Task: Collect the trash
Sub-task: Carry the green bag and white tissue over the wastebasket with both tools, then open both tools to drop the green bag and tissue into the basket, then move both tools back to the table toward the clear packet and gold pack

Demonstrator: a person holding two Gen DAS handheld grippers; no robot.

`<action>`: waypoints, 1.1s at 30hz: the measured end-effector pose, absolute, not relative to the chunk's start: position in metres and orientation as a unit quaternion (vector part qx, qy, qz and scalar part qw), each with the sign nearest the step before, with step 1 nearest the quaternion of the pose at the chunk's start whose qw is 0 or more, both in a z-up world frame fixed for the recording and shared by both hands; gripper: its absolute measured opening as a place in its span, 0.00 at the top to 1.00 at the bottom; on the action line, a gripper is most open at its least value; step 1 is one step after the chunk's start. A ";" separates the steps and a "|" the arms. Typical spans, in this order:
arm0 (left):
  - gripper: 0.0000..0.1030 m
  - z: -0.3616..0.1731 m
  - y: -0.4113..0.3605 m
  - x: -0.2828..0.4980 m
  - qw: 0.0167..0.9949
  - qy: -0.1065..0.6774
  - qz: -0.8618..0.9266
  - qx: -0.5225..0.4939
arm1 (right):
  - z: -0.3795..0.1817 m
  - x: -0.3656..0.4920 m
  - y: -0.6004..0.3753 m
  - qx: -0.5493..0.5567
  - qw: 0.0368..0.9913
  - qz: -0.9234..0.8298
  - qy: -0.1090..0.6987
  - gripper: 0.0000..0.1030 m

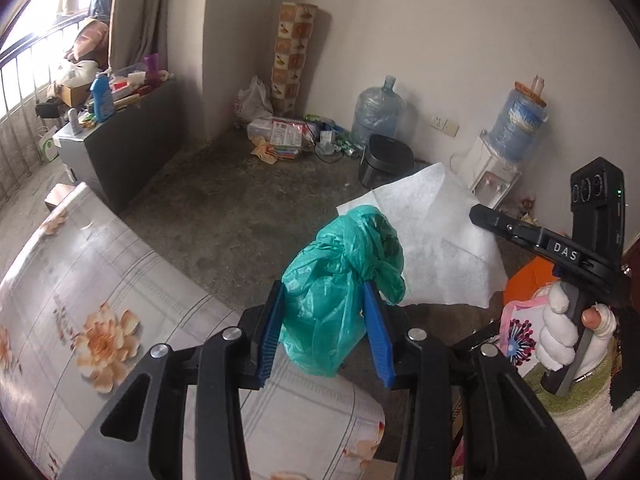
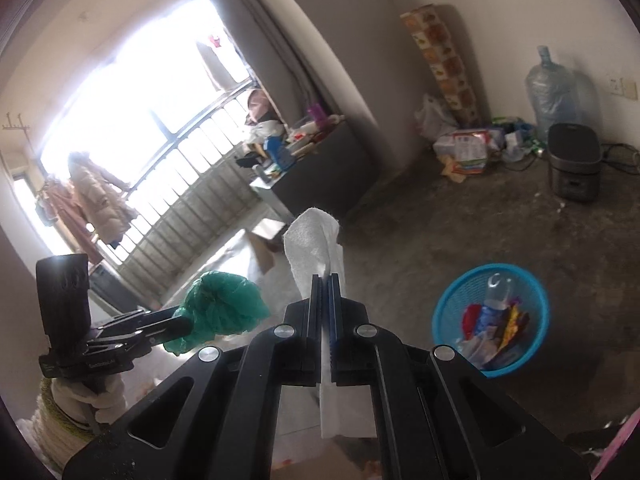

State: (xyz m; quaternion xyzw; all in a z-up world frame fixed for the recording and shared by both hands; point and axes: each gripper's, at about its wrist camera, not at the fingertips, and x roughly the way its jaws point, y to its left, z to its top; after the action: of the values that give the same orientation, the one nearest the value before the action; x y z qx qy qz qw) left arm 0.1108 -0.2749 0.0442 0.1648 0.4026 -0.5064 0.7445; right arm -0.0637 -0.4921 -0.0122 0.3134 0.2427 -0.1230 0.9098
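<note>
Left wrist view: left gripper (image 1: 324, 316) clamped on green plastic bag (image 1: 340, 264); right gripper (image 2: 325, 280) clamped on white tissue (image 2: 316, 236); blue basket (image 2: 536, 320) on floor.

Each view taken from own wrist, angled down along tool fingers, close behind them. Shared: concrete floor (image 1: 240, 208), far corner, water jug (image 2: 554, 92), opposite tool.

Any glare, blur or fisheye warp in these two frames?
Right wrist: window blown out, washing out the hanging coat; blue basket a bit soft. Left wrist: evenly lit, green bag and tissue sharp; only the window strip is overexposed. Both: strong barrel warp, dark vignette corners.
</note>
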 end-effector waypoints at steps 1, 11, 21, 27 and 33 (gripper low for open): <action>0.62 0.035 -0.295 0.113 0.737 0.411 -0.506 0.177 | -0.020 -0.060 -0.497 0.312 0.907 -0.135 0.250 0.97; 0.61 -0.089 -0.455 0.164 0.694 0.509 -0.450 0.238 | -0.109 -0.017 -0.555 0.333 0.864 -0.198 0.322 0.97; 0.37 -0.153 -0.523 0.168 0.684 0.544 -0.435 0.218 | -0.175 0.002 -0.601 0.377 0.810 -0.254 0.371 0.53; 0.33 -0.133 -0.516 0.156 0.688 0.510 -0.468 0.219 | -0.167 -0.014 -0.598 0.393 0.808 -0.257 0.355 0.53; 0.33 -0.077 -0.480 0.154 0.697 0.479 -0.494 0.201 | -0.145 -0.031 -0.581 0.398 0.819 -0.259 0.324 0.53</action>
State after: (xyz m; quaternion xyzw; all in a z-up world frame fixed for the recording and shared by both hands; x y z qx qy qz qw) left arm 0.1535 -0.4803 -0.0773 0.2014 0.4790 -0.4941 0.6970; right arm -0.0312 -0.5810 -0.1446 0.3979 0.3236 -0.2586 0.8186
